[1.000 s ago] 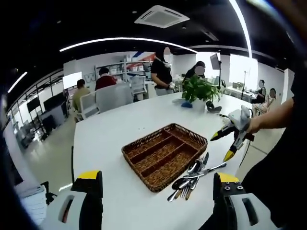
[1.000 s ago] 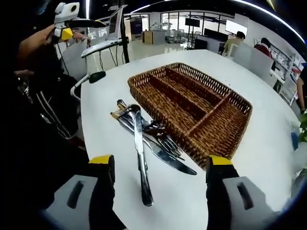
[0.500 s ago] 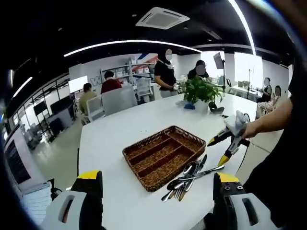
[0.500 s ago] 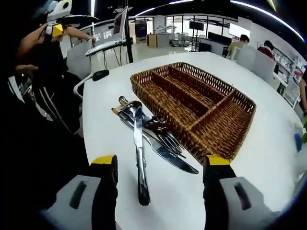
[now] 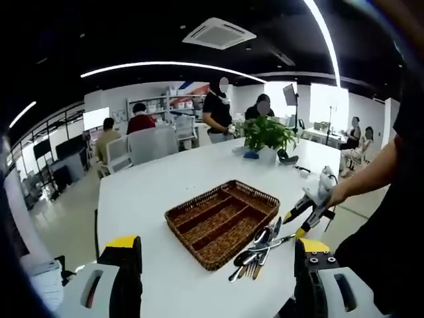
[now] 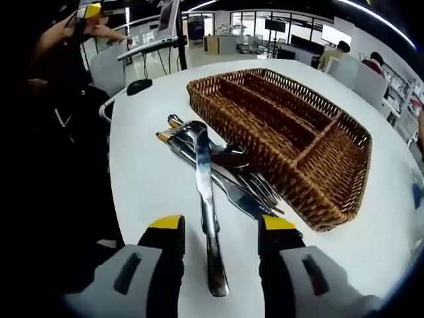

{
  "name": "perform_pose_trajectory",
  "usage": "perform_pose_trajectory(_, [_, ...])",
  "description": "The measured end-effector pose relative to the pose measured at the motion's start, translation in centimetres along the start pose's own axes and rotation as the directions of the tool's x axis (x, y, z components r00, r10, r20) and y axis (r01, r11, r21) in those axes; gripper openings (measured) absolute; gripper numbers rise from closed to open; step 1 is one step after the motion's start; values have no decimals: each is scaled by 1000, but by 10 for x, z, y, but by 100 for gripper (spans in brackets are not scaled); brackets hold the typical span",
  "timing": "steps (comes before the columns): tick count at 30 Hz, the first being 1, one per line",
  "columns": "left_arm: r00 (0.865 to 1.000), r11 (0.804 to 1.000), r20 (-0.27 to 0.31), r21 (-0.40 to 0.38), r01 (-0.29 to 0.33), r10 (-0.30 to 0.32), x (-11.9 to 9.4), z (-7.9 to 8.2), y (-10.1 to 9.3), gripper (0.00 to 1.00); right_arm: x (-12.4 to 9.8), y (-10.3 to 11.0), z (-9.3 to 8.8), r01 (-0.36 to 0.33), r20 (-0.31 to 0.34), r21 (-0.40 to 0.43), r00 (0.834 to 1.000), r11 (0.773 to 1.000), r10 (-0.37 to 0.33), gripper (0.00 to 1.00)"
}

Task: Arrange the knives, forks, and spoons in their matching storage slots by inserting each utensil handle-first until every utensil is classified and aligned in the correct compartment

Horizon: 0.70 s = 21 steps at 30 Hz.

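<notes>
Right gripper (image 6: pixel 215 227) has narrowed, jaws still apart, straddling the knife (image 6: pixel 207 199) beside the basket (image 6: pixel 285 132); left gripper (image 5: pixel 218 248) spread; no legible writing

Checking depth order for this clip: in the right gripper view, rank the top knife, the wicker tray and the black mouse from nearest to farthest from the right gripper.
1. Top knife: lies between the right gripper's jaws.
2. Wicker tray: beyond the utensil pile, to the right.
3. Black mouse: far table edge, upper left.
</notes>
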State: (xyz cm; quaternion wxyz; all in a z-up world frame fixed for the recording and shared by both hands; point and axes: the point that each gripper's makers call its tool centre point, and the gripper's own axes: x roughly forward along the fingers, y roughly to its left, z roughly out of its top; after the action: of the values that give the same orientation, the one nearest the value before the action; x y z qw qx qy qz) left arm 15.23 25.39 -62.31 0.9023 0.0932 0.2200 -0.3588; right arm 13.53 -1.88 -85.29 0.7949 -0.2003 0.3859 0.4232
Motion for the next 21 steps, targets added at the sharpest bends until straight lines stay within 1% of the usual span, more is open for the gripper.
perform_pose_trajectory(1, [1000,1000,6,11,15,-15,0,-1,0,100,2,0,1,-4,-6,-16,1000,1000,4,36])
perform_pose_trajectory(2, [1000,1000,12,15,17,-17,0,-3,5,100,5,0,1,-1,-4,-24,1000,1000,1,33])
perform_pose_trajectory(3, [1000,1000,12,0,14,-14,1,-4,9,100,6,-1,0,2,-7,-23,1000,1000,-2,31])
perform_pose_trajectory(4, [1000,999,-8,-42,5,-5,1,-7,12,100,8,0,-2,-1,-19,-23,1000,1000,0,29])
perform_pose_trajectory(5, [1000,1000,-2,-29,1,-1,0,-5,12,100,8,1,-1,-6,-21,-27,1000,1000,5,26])
perform_pose_trajectory(6, [1000,1000,26,-13,-14,14,-1,1,14,100,9,1,-1,-9,-20,-33,1000,999,9,24])
perform_pose_trajectory(7, [998,1000,48,-15,-27,27,-1,6,16,100,10,2,0,-16,-10,-36,1000,999,15,22])
perform_pose_trajectory(9, [997,996,25,-68,-65,66,-2,6,17,100,10,3,0,-25,-10,-29,1000,999,25,19])
perform_pose_trajectory(10, [997,996,35,-53,-71,73,-4,10,13,100,11,3,0,-31,-8,-40,1000,999,30,17])
perform_pose_trajectory(11, [995,997,61,-35,-74,76,-5,14,9,100,15,3,3,-39,0,-53,999,998,39,16])
perform_pose_trajectory(15, [996,996,41,-35,-84,85,-6,6,-2,100,21,3,1,-45,5,-83,999,996,46,17])
perform_pose_trajectory(19, [996,996,28,-37,-86,87,-12,0,-10,100,22,8,1,-50,24,-89,998,995,52,10])
perform_pose_trajectory(20, [995,994,26,-47,-94,96,-13,-2,-10,100,23,10,2,-48,28,-101,998,994,51,10])
perform_pose_trajectory(21, [995,994,25,-51,-100,101,-14,-2,-10,100,22,9,3,-41,29,-136,999,990,45,9])
